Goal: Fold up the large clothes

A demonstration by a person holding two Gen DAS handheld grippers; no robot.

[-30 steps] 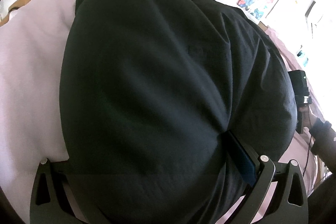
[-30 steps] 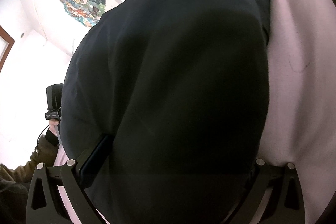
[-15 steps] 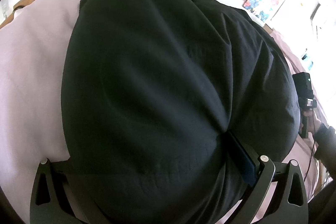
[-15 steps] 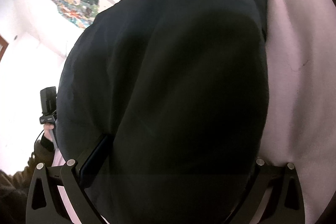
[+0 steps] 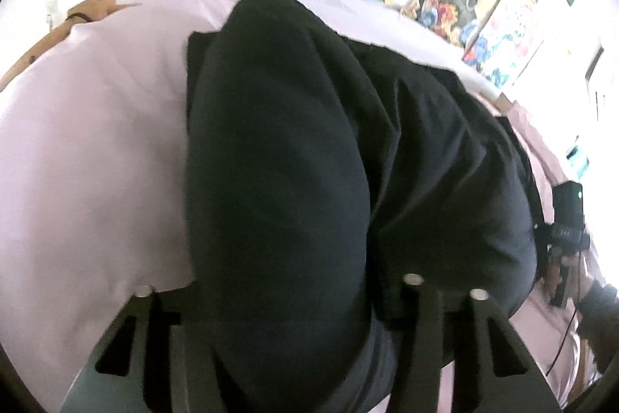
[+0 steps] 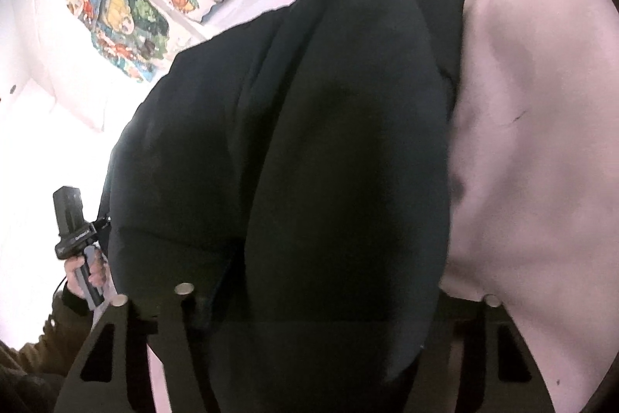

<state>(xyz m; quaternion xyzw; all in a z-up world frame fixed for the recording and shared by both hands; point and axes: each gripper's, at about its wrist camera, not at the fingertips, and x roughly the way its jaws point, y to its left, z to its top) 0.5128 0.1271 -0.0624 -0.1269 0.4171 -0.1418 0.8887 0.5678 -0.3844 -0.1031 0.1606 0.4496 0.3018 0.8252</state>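
At the bottom of the left wrist view, the left gripper has its two black fingers set wide apart, and a thick bulge of the dark garment fills the space between them and spills over their tips; the tips are buried in cloth, so whether they pinch an edge of it I cannot tell. From there the garment rises through the middle of the frame in broad rounded folds, narrowing toward the upper centre. It lies over a pale pink sheet that fills the left half and shows again at the lower right. At the right edge, the right gripper appears as a black block held in a hand.

At the bottom of the right wrist view, the right gripper shows the same: fingers well apart, dark cloth heaped between and over them, the tips hidden, so its hold cannot be judged. The garment runs up the centre to a rounded end at the upper middle. The pink sheet covers the right side. At the lower left, a hand holds the left gripper. Colourful pictures hang on the white wall at the upper left.
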